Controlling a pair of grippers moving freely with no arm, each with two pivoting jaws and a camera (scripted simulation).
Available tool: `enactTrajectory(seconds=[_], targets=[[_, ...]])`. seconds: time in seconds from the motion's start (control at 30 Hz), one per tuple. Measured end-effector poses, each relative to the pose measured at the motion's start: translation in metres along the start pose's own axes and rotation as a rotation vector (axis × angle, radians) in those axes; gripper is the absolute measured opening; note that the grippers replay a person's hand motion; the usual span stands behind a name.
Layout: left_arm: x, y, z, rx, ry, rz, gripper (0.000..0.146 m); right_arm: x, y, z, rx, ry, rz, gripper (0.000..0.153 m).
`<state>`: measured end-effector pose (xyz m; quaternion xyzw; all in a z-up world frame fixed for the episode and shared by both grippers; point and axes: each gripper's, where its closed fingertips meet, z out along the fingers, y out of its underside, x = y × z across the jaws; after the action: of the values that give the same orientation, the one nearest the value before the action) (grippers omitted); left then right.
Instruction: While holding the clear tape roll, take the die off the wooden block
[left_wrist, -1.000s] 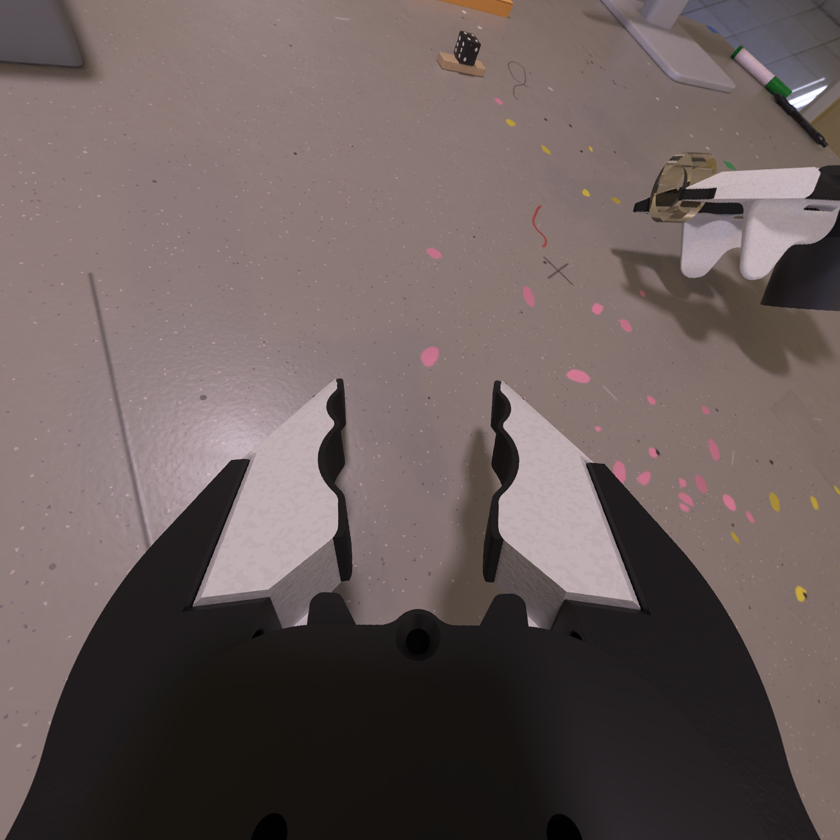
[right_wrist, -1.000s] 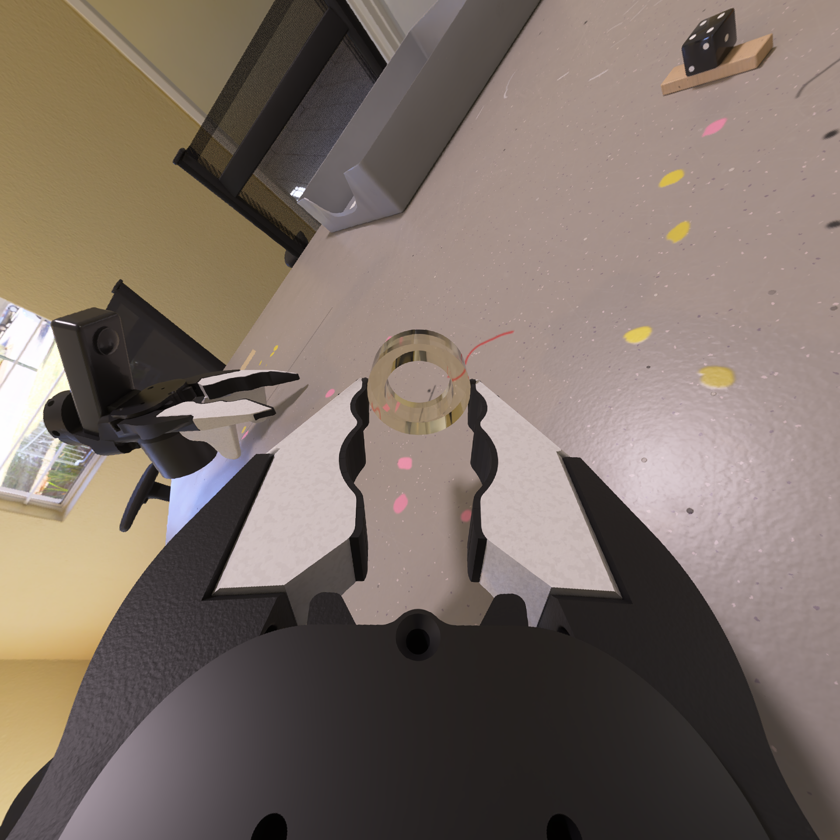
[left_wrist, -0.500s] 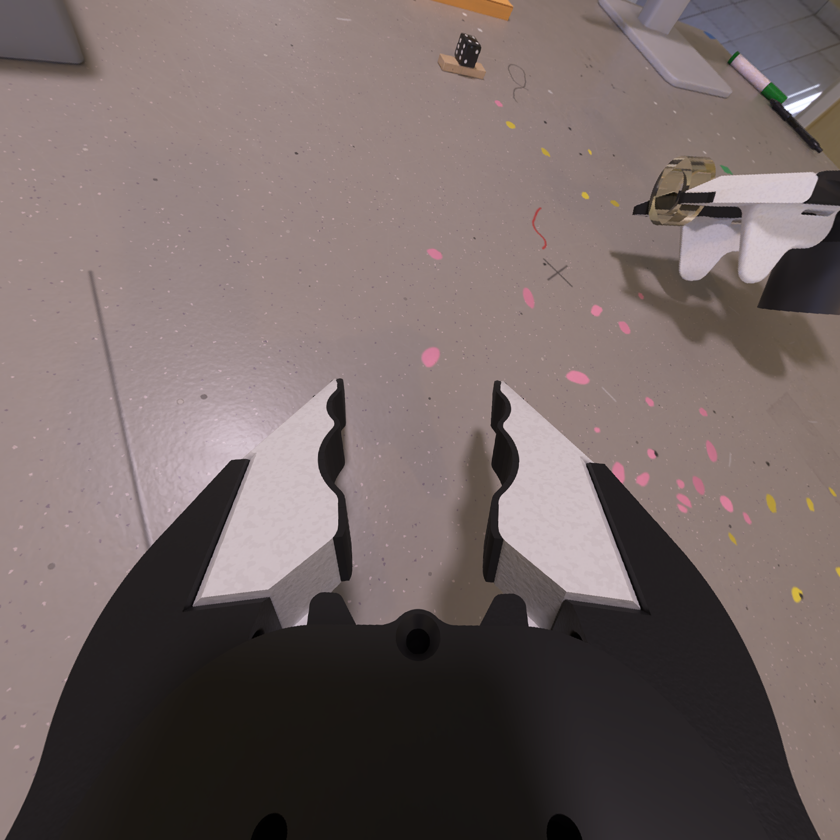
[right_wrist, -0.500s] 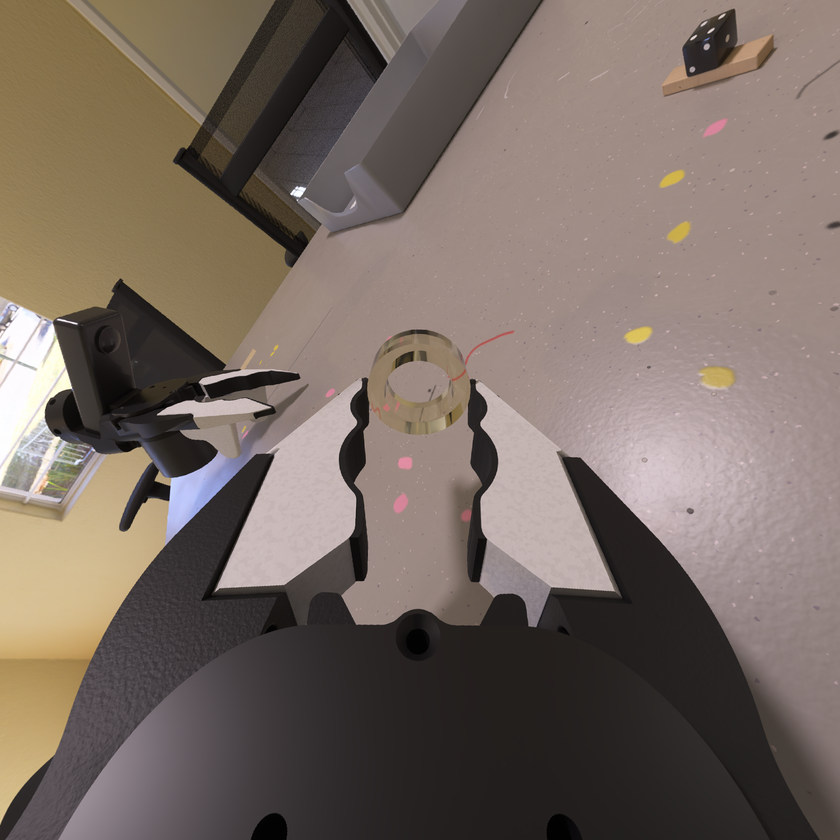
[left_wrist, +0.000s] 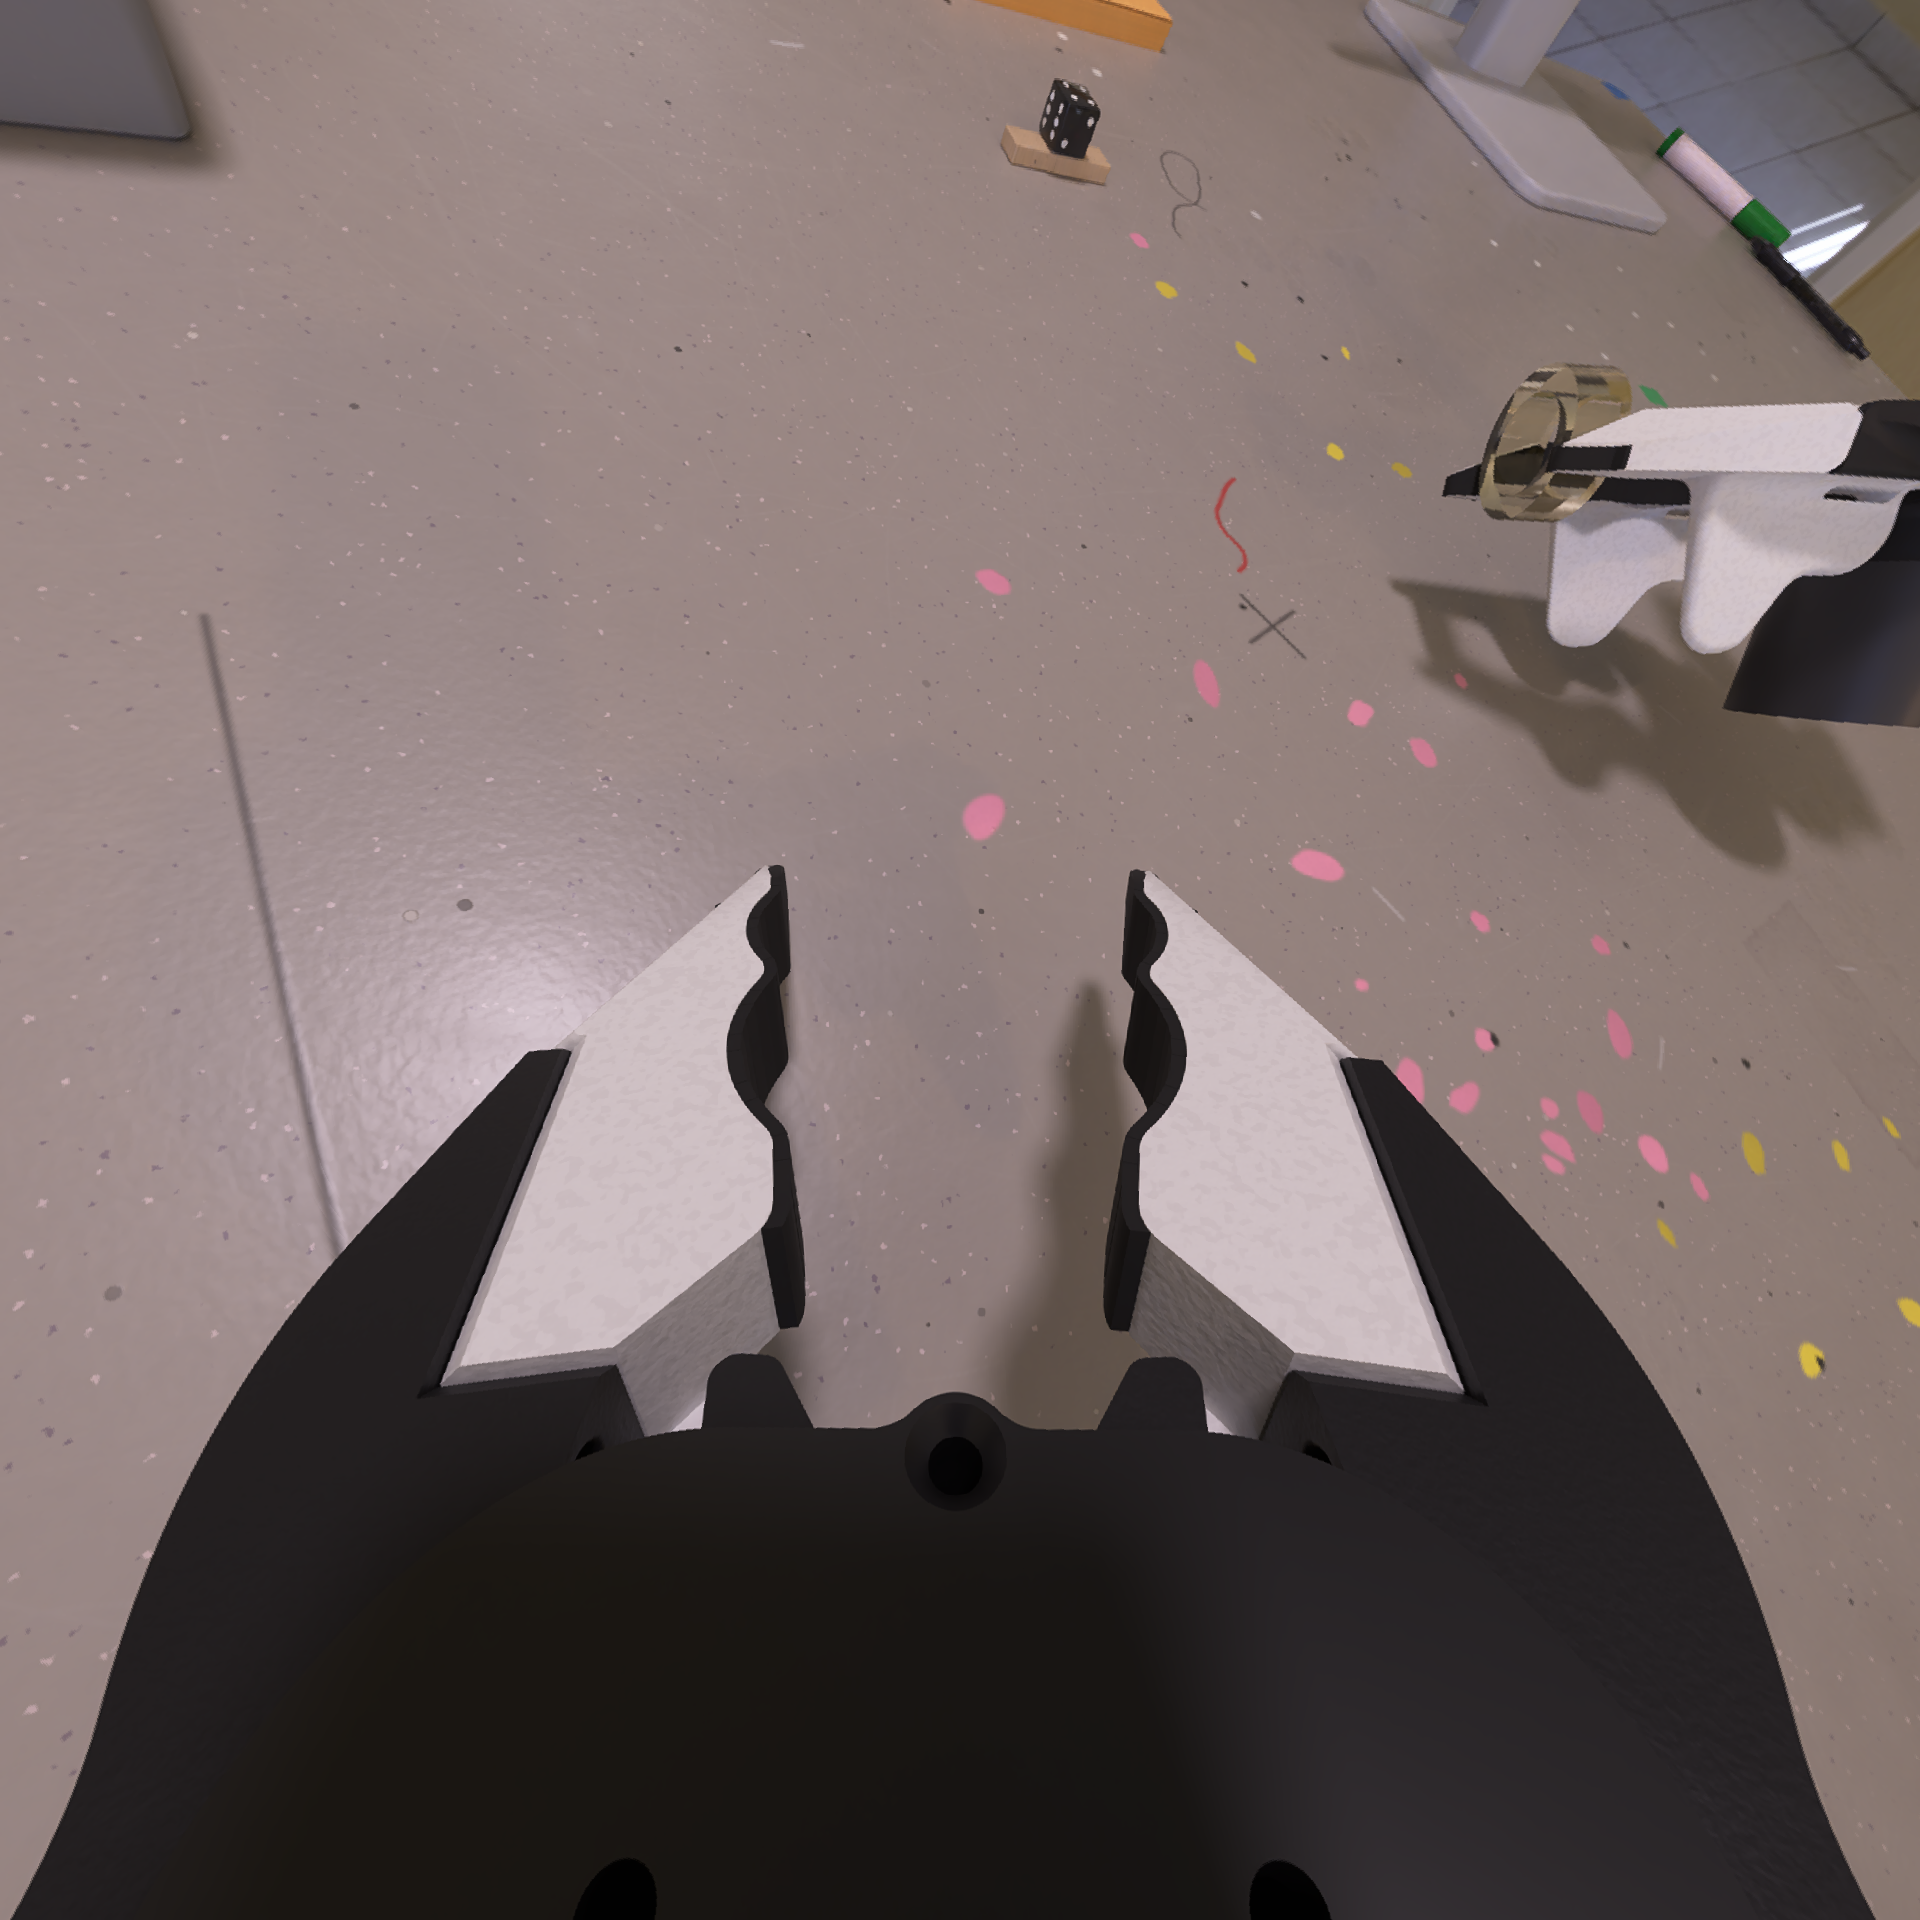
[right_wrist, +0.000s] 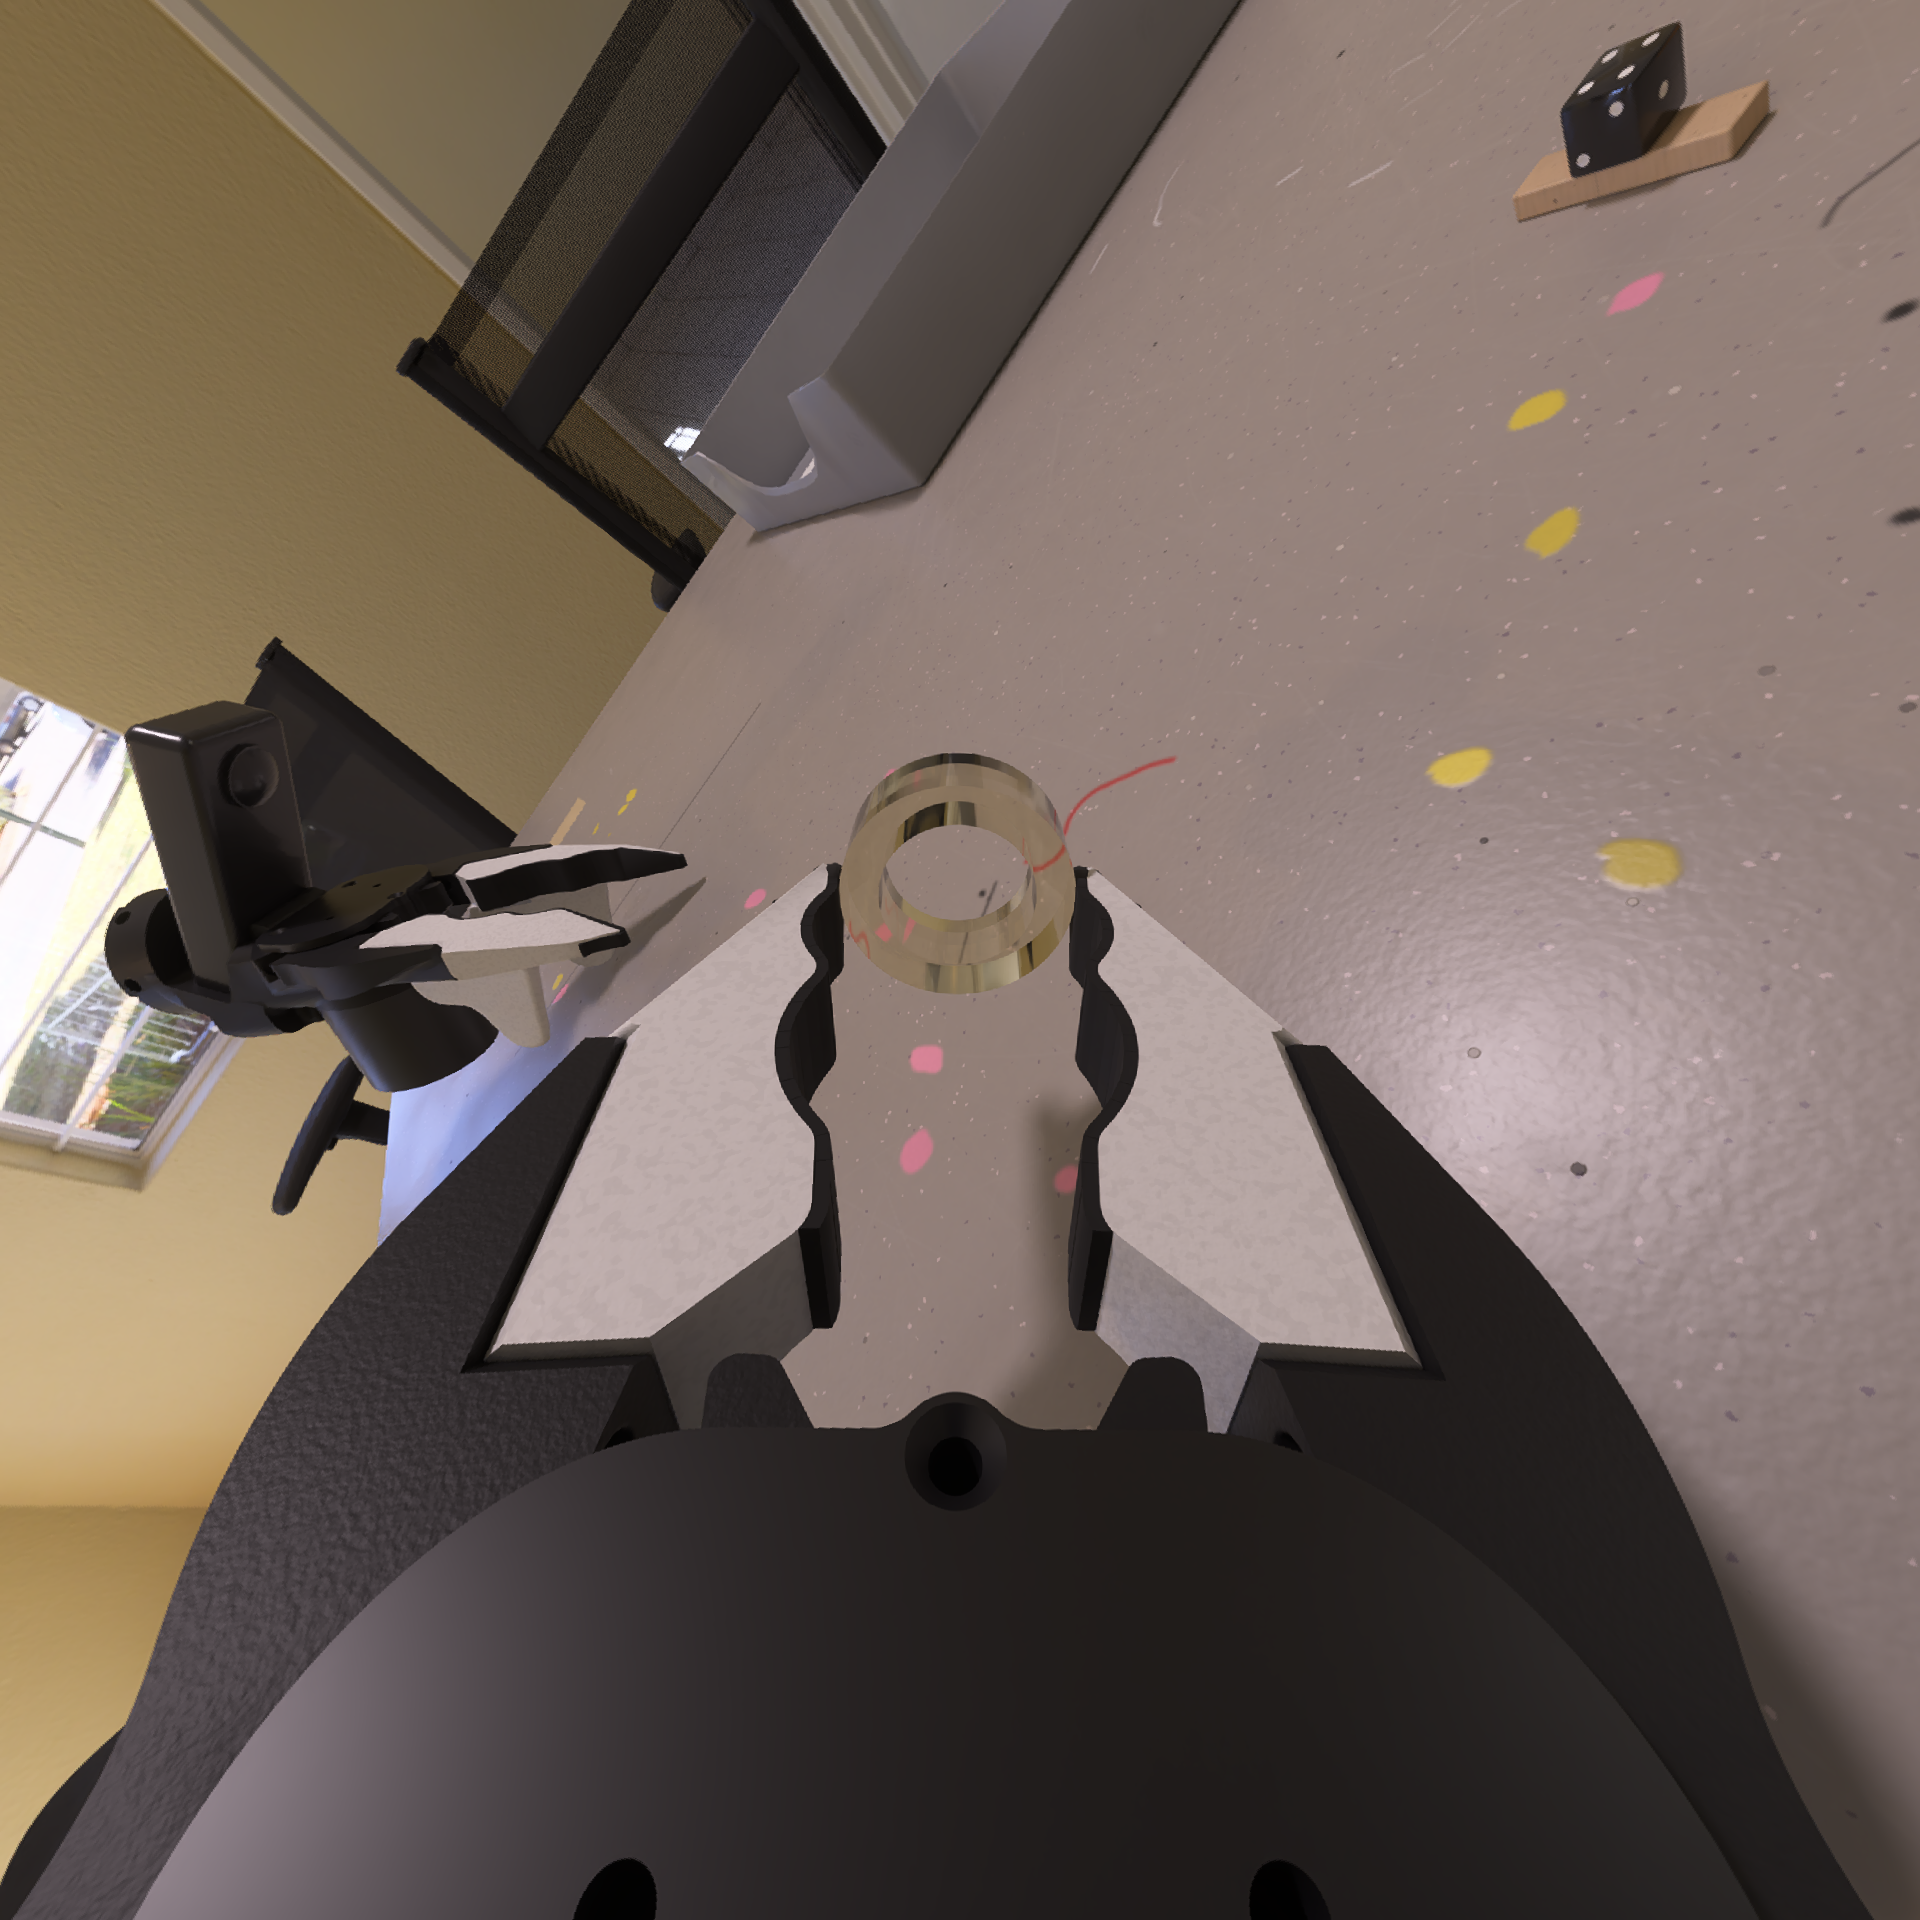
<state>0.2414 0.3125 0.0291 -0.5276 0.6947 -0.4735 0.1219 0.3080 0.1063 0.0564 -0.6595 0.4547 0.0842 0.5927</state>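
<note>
A black die (left_wrist: 1070, 116) with white dots stands on a small flat wooden block (left_wrist: 1051, 156) far ahead on the grey speckled table; both also show in the right wrist view, die (right_wrist: 1621, 96) on block (right_wrist: 1652, 156), at top right. My right gripper (right_wrist: 956, 883) is shut on the clear tape roll (right_wrist: 961, 961), held between its fingertips above the table. In the left wrist view the roll (left_wrist: 1538, 442) and right gripper (left_wrist: 1527, 473) show at right. My left gripper (left_wrist: 956, 883) is open and empty, well short of the die. It shows at left in the right wrist view (right_wrist: 644, 902).
A white monitor stand (left_wrist: 1507, 114), a green-capped marker (left_wrist: 1720, 187) and a black pen (left_wrist: 1808, 301) lie at far right. An orange slab (left_wrist: 1091, 12) lies behind the die. A grey box (right_wrist: 914, 312) stands by the table edge. Paint specks dot the table.
The left gripper has crept slightly forward; the scene shifts a little in its view. The right gripper holds the tape roll still.
</note>
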Motion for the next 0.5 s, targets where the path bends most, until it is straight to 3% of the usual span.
enactTrajectory(seconds=[0.1, 0.27, 0.5], targets=[[0.0000, 0.0000, 0.0000, 0.000, 0.002, -0.002, 0.068, -0.0001, 0.0000, 0.0000, 0.000, -0.001, 0.000, 0.043], [0.0001, -0.0003, -0.0001, 0.002, 0.003, -0.004, 0.085, -0.0002, 0.0000, -0.0001, 0.000, -0.002, 0.000, 0.043], [0.0005, -0.0007, -0.0002, 0.004, 0.005, -0.006, 0.086, -0.0004, 0.0002, 0.0000, 0.000, -0.002, -0.001, 0.043]])
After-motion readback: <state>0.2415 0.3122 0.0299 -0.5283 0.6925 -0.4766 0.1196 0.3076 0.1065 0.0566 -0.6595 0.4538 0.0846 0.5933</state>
